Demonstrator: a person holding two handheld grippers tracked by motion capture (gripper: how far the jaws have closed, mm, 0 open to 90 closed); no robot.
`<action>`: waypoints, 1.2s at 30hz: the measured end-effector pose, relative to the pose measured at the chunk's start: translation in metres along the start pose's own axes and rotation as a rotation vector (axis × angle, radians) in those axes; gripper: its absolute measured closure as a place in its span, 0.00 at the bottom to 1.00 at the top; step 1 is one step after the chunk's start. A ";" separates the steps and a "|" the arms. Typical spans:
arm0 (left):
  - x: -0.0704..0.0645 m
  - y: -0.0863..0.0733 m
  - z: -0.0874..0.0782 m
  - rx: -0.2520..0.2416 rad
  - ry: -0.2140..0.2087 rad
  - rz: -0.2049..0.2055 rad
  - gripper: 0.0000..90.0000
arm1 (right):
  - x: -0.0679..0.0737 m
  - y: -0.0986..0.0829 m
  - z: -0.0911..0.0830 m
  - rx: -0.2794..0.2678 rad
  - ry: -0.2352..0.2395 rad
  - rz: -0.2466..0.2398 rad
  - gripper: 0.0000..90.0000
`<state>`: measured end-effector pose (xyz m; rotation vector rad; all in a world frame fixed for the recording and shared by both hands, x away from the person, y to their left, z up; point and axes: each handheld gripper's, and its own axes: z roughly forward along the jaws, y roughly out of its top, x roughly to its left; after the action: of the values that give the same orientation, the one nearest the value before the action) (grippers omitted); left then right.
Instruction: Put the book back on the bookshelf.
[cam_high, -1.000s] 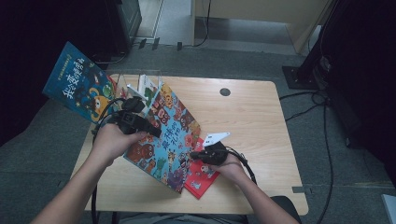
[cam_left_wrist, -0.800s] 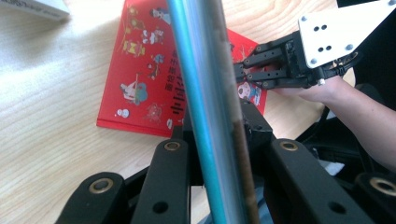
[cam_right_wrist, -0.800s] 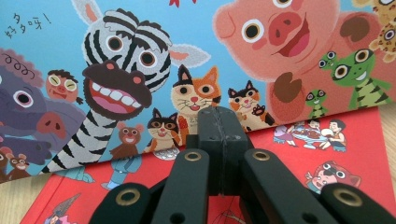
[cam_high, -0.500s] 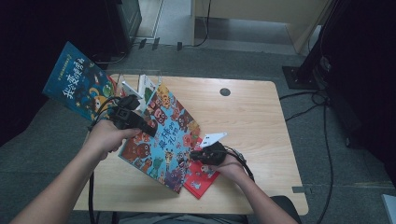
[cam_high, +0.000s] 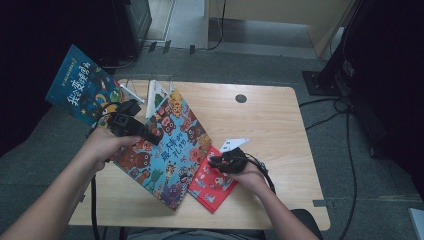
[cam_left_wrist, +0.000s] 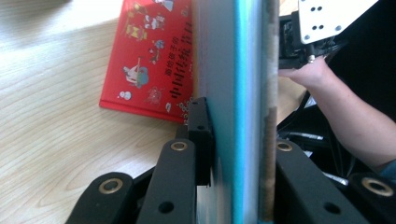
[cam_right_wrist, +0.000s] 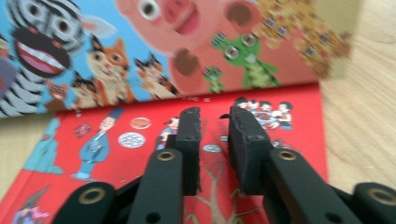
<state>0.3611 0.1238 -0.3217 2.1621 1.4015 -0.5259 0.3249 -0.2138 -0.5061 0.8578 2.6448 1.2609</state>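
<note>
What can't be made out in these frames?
- Red book, high view: its left part lies under the animal book.
- Animal book, left gripper view: cover unseen, edge-on between the left gripper jaws.
- Right gripper, right gripper view: contact with the red book unclear.

The animal picture book (cam_high: 167, 145), a large thin volume with a blue cover crowded with cartoon animals and red characters, is held tilted above the wooden table (cam_high: 280, 120), one long edge raised; its edge (cam_left_wrist: 243, 93) is seen end-on between the jaws in the left gripper view, and a zebra, cats, a pig and frogs are visible on its cover (cam_right_wrist: 140, 51). The red picture book (cam_high: 212, 185) is laid flat on the table, partly overlapped by the animal picture book; small cartoon figures are printed on its cover (cam_right_wrist: 116, 135).
</note>
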 end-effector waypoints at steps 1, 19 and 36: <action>0.002 -0.002 -0.003 -0.013 -0.001 -0.009 0.89 | 0.000 0.000 0.000 0.003 -0.003 0.002 0.82; 0.024 -0.051 -0.070 -0.119 0.040 -0.092 0.88 | -0.002 0.005 0.009 0.004 -0.023 -0.010 0.77; 0.041 -0.094 -0.120 -0.206 0.074 -0.164 0.88 | -0.005 0.008 0.013 -0.012 -0.014 -0.013 0.77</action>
<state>0.2962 0.2578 -0.2683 1.9320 1.6073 -0.3455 0.3364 -0.2034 -0.5098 0.8434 2.6247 1.2626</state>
